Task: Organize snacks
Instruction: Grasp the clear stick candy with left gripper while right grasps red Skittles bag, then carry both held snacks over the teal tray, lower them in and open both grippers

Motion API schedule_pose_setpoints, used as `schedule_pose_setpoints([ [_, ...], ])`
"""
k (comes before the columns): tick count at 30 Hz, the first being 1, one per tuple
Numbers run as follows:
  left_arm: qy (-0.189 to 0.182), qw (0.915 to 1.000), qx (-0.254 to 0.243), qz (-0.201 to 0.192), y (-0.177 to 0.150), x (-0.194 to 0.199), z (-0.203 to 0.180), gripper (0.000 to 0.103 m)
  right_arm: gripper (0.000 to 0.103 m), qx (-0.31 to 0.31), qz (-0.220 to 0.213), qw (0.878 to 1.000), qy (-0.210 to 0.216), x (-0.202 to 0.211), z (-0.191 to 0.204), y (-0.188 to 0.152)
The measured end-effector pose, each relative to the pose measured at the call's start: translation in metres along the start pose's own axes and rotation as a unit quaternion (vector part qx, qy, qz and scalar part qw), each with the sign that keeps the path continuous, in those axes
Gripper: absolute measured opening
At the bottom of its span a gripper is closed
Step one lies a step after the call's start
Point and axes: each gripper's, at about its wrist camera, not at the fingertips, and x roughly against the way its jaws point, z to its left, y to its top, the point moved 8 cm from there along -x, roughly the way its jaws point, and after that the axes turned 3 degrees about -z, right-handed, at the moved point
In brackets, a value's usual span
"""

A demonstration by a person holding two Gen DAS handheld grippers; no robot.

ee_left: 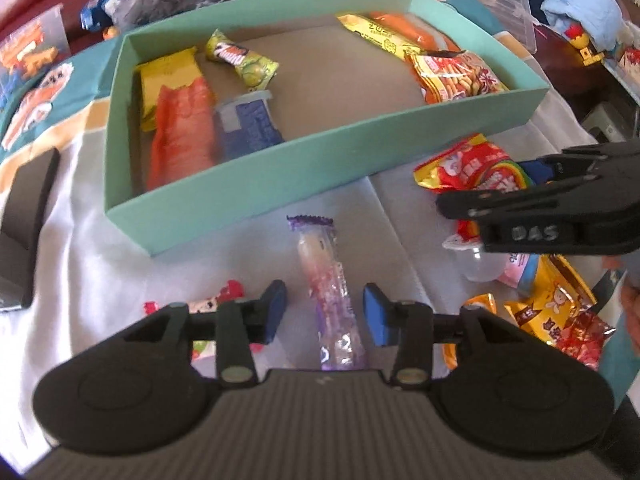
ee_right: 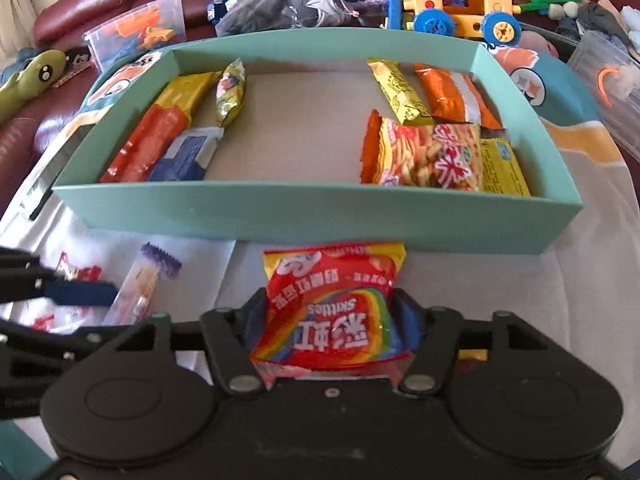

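Note:
A teal box (ee_left: 256, 184) stands on the white cloth with snacks along its left and right ends and a bare middle. In front of it lies a purple stick candy (ee_left: 330, 292), lengthwise between the blue pads of my left gripper (ee_left: 327, 316). That gripper is open, with a gap on each side of the candy. My right gripper (ee_right: 330, 316) is shut on a red Skittles bag (ee_right: 332, 304), just in front of the box's near wall (ee_right: 320, 216). In the left wrist view the right gripper (ee_left: 486, 186) reaches in from the right with that bag (ee_left: 468, 164).
Loose snack packs (ee_left: 556, 304) lie at the right and a small red-and-white candy (ee_left: 208, 304) at the left. A black block (ee_left: 28, 216) sits at the cloth's left edge. Toys (ee_right: 460, 4) and a clear tub (ee_right: 140, 28) crowd behind the box.

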Motion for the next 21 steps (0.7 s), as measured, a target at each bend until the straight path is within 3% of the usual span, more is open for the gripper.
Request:
schedule_pose_setpoints([
  [1,0.007,1.0,-0.006,-0.004,0.0,0.001,-0.001,0.015,0.057,-0.007,0.002,1.0,0.004,0.002,-0.003,-0.001],
  [8,-0.026,0.9987,0.045,-0.001,-0.003,0.017,0.006,0.012,0.052,-0.053,-0.008,0.998,0.026,0.03,-0.022,-0.002],
  [14,-0.051,0.9966,0.059,-0.029,0.008,0.056,0.01,0.012,0.052,-0.078,-0.028,0.995,0.059,0.063,-0.028,0.001],
  [21,-0.052,0.9939,0.06,-0.077,0.068,0.077,0.022,0.013,0.052,-0.093,-0.092,0.988,0.077,0.085,-0.04,0.065],
])
